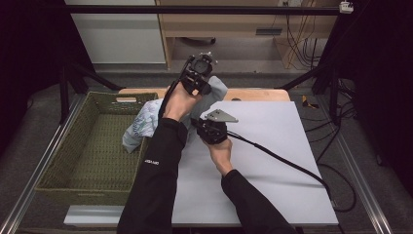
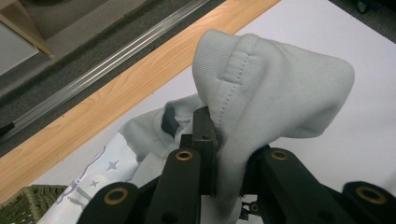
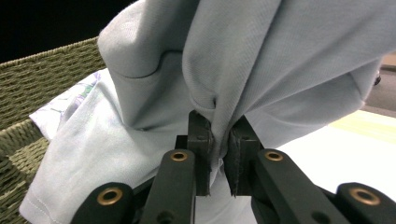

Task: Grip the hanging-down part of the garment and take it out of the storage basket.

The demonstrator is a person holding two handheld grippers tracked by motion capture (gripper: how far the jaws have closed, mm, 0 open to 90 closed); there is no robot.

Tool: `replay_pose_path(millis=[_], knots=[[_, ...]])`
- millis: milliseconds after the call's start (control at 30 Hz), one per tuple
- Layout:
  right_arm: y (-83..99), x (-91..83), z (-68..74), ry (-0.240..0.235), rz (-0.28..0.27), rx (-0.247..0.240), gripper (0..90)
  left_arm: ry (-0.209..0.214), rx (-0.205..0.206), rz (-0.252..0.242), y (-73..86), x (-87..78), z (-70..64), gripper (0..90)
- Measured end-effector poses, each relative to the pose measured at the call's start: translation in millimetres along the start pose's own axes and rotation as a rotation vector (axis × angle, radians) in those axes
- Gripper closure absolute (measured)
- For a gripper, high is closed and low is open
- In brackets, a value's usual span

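The only writing was small white lettering on the dark left sleeve [image 1: 152,162], too small to read. The garment [image 1: 146,122], pale grey-blue, carried a faint print of stars and lines on its lower part, seen in the left gripper view near the basket corner; no words could be made out in it.

The garment hung raised between both grippers, over the table's left part, with its lower end draped across the basket [image 1: 58,161] rim. The left gripper [image 1: 197,80] was lifted high near the far edge of the table [image 1: 272,161], its jaws clenched on a stitched, ribbed hem of the garment [image 2: 261,88]. The right gripper [image 1: 207,127] sat lower and nearer, just right of the left forearm, its jaws pinched tight on a gathered fold of the garment [image 3: 224,70].

The green woven basket stood hard against the table's left side, its inside bare except where cloth spilled over the near right rim. The white sheet covering the table lay open to the right and toward the person, crossed only by the right gripper's cable [image 1: 287,163]. A strip of bare wood showed along the far edge. Dark frame posts stood at both far corners, and metal rails ran along the floor on either side.
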State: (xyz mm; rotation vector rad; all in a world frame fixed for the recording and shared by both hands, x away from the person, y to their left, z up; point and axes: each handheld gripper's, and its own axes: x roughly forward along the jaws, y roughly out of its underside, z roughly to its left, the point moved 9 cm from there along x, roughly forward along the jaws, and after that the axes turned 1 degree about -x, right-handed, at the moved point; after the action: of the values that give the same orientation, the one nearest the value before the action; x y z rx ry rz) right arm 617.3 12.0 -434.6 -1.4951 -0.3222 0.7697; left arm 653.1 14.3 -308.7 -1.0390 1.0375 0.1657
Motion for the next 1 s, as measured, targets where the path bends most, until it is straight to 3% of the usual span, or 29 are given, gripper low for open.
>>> replay_pose_path(millis=[100,133,233,267,367,500,567,800,1000], knots=[[-2.0,-7.5,-2.4,-0.007,0.005,0.005,83.5,-0.005,-0.011,-0.016,-0.1,-1.6,1.5,80.4],[-3.3,-13.7,-5.5,-0.016,-0.004,-0.019,83.6,-0.005,-0.007,-0.009,0.6,-2.8,2.5,80.4],[-3.8,-22.8,-4.8,-0.026,-0.008,-0.004,83.8,-0.008,-0.013,-0.01,1.0,-3.4,3.2,80.4],[-3.7,-25.6,-5.7,-0.027,-0.012,-0.037,83.8,-0.009,-0.013,-0.009,1.3,-3.6,3.2,80.4],[-6.1,-34.8,-0.8,-0.026,-0.015,-0.073,84.0,-0.007,0.001,0.001,2.8,-4.9,2.6,80.4],[-11.9,-48.7,2.6,-0.041,-0.031,-0.061,84.1,-0.006,-0.011,-0.013,2.2,-6.1,2.0,80.4],[-15.4,-57.1,-1.5,-0.04,-0.046,-0.082,84.2,-0.007,-0.021,-0.023,2.1,-7.7,2.3,80.3],[-21.0,-81.7,-15.1,-0.011,-0.056,-0.086,84.2,0.004,-0.018,-0.016,4.3,-8.1,1.3,80.3],[-25.9,-110.3,-32.1,0.006,-0.054,-0.088,84.2,0.035,-0.009,-0.017,2.6,-5.0,-9.3,80.3]])
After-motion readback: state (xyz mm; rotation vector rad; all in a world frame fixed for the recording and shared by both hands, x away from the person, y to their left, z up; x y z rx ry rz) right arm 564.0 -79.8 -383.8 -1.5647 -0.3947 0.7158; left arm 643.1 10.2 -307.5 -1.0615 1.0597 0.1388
